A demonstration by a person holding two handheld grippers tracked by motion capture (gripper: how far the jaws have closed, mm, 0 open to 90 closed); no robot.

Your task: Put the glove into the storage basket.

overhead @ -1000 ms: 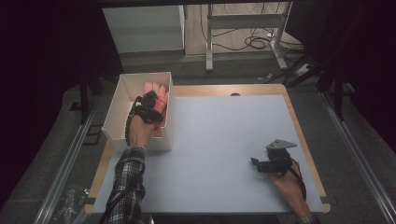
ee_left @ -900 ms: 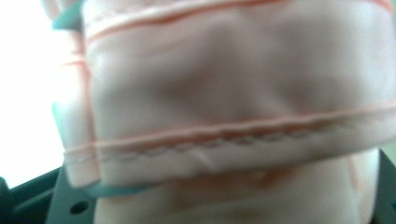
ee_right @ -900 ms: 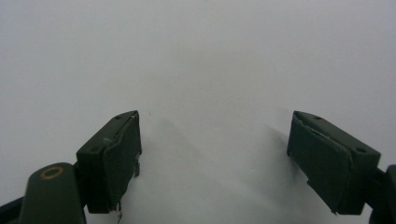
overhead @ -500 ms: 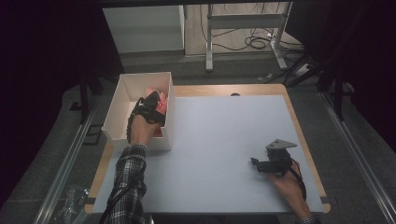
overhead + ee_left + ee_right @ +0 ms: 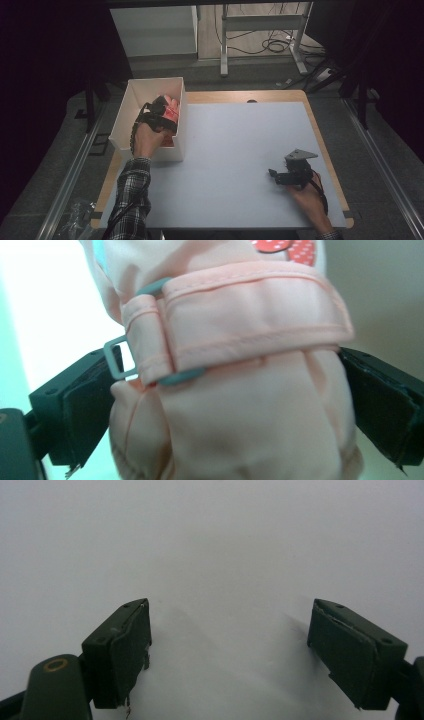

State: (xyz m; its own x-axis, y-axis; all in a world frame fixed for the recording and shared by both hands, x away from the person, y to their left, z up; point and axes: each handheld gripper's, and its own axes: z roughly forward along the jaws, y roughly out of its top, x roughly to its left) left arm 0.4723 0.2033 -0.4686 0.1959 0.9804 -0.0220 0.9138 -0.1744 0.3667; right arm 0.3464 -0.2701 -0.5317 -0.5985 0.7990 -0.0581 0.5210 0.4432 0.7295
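Left gripper view puts us right at the contact: our left gripper point(image 5: 225, 410) has its two black jaws pressed in on either side of a pink padded glove point(image 5: 240, 405), the fabric bulging between them. A stitched strap point(image 5: 250, 330) with a grey buckle point(image 5: 116, 359) crosses the glove just beyond the jaws, lying across the gripper's line of sight, so we judge the glove's long axis runs away from us, along the jaws.

From the high view, that gripper point(image 5: 159, 114) sits inside the white box point(image 5: 131, 105) at the surface's point(image 5: 240, 150) far-left corner, the glove point(image 5: 171, 109) at its tip against the box's right wall. Any lift, we judge, must go straight up to clear that wall.

Our right gripper point(image 5: 230, 655) rests well apart at the near right, jaws spread wide over bare surface, holding nothing. The left hand is clearly the nearer one.
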